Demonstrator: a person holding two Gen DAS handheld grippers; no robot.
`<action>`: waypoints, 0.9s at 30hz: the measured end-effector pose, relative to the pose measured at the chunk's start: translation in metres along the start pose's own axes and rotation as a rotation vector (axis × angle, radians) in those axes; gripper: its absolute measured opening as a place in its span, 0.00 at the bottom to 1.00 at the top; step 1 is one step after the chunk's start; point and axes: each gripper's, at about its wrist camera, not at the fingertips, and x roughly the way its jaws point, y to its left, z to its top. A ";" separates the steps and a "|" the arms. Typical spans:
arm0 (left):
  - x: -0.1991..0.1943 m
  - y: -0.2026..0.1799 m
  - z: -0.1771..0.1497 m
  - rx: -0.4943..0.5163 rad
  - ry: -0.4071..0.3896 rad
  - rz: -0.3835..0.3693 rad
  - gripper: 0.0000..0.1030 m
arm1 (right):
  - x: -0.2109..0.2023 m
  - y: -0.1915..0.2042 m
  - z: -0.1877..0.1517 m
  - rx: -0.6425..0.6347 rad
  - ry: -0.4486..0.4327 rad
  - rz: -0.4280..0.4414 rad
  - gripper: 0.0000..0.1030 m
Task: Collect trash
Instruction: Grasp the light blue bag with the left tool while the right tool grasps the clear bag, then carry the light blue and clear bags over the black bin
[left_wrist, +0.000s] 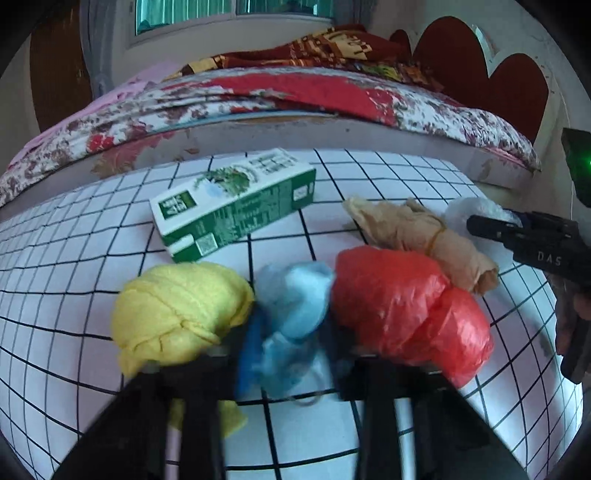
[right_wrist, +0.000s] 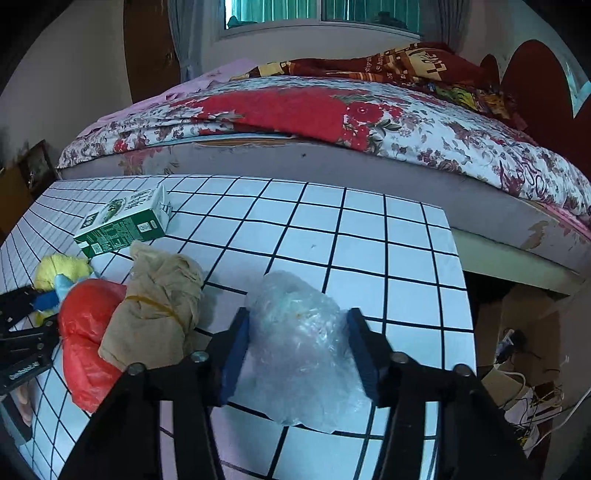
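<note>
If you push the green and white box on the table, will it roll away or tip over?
Probably neither. The green and white box lies flat on its long side on the checked table, so it has nothing to tip from. Its flat faces and square edges suggest it would slide, not roll. It looks like a drink carton; whether it is full or empty, I cannot tell.

Yellow cloth (left_wrist: 177, 314), blue bag (left_wrist: 291, 325), red bag (left_wrist: 406, 314), tan bag (left_wrist: 417, 232), green-white carton (left_wrist: 236, 203), clear bag (right_wrist: 299, 343), black-gridded white table (right_wrist: 369, 236), red floral bedspread (right_wrist: 332, 114).
</note>
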 end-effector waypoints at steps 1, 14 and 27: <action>-0.003 0.001 -0.001 -0.001 -0.006 -0.005 0.24 | -0.002 0.001 -0.001 -0.003 0.002 0.009 0.46; -0.072 -0.002 -0.019 -0.029 -0.107 -0.016 0.23 | -0.083 0.003 -0.030 0.046 -0.120 0.018 0.45; -0.145 -0.046 -0.058 -0.009 -0.164 -0.032 0.22 | -0.205 0.029 -0.081 0.007 -0.268 -0.018 0.44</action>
